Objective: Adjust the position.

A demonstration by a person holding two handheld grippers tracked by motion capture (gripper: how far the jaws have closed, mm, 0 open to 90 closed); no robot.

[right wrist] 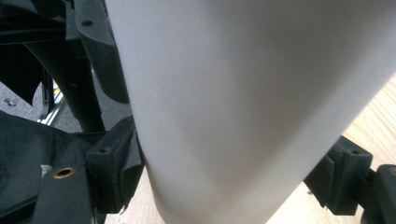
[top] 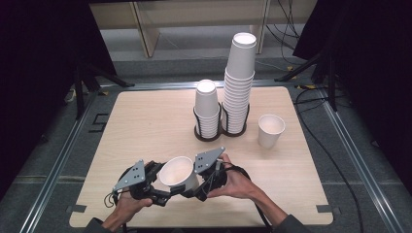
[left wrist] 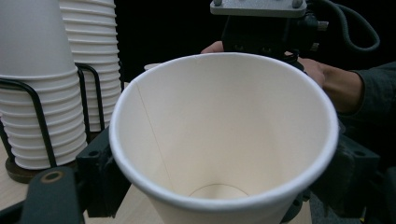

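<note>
Paper cup (top: pixel 177 173), white and empty, sits tilted just above the near edge of the table (top: pixel 145 121), mouth turned up and toward the far side, caught between both tools at once. The left gripper (top: pixel 151 180) is clamped on it at its tightest, black jaws pressing each side of the wall just under the rim, as the left gripper view shows. The right gripper (top: pixel 204 178) has a jaw touching the cup wall on one side in its own view, while the other jaw stands a little off, so I cannot tell whether it truly grips. Thin paper is the first risk, I judge: so hard a squeeze could dent or oval the cup, and then it would not nest cleanly. A second risk lies in two hands pulling on one light cup; if they move apart unevenly the wall could crease or the cup could slip out and roll off the near edge. Farther away stand a short stack (top: pixel 207 108) and a tall stack (top: pixel 239 82) of cups in black wire holders, with a lone cup (top: pixel 270 130) to their right; a careless swing toward them could topple the tall one.
</note>
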